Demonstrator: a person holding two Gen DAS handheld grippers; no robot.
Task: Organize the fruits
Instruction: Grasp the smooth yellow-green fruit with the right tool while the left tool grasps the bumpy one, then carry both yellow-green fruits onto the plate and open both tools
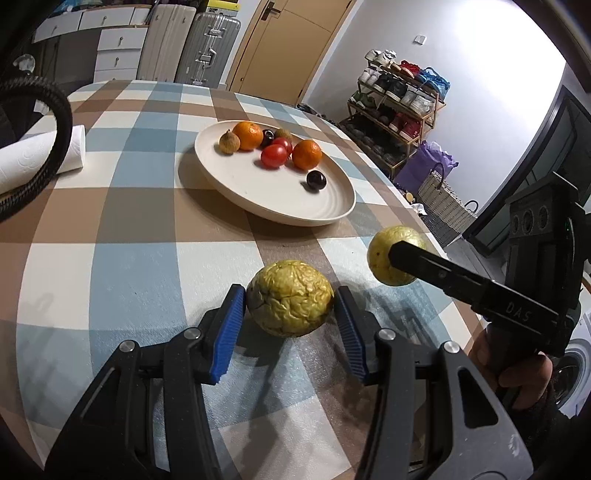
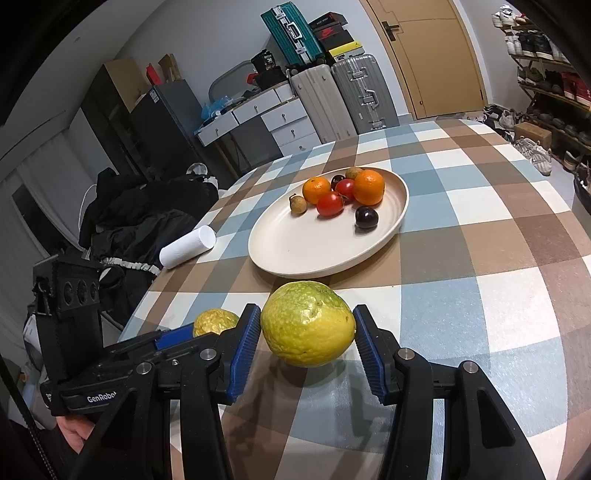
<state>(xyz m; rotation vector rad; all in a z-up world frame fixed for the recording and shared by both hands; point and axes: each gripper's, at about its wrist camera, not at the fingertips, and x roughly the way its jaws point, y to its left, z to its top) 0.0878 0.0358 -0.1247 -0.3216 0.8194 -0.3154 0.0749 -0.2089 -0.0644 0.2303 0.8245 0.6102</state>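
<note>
Partly, the right gripper (image 1: 397, 258) hides its smooth fruit (image 1: 384, 254)

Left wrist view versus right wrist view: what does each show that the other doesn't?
Only the left wrist view shows the purple bag and woven basket. Only the right shows the teal hard-shell suitcase and heap of black clothing. Both share the cream round plate of fruit, white paper-towel roll, and both yellow-green fruits: wrinkled and smoother.
</note>
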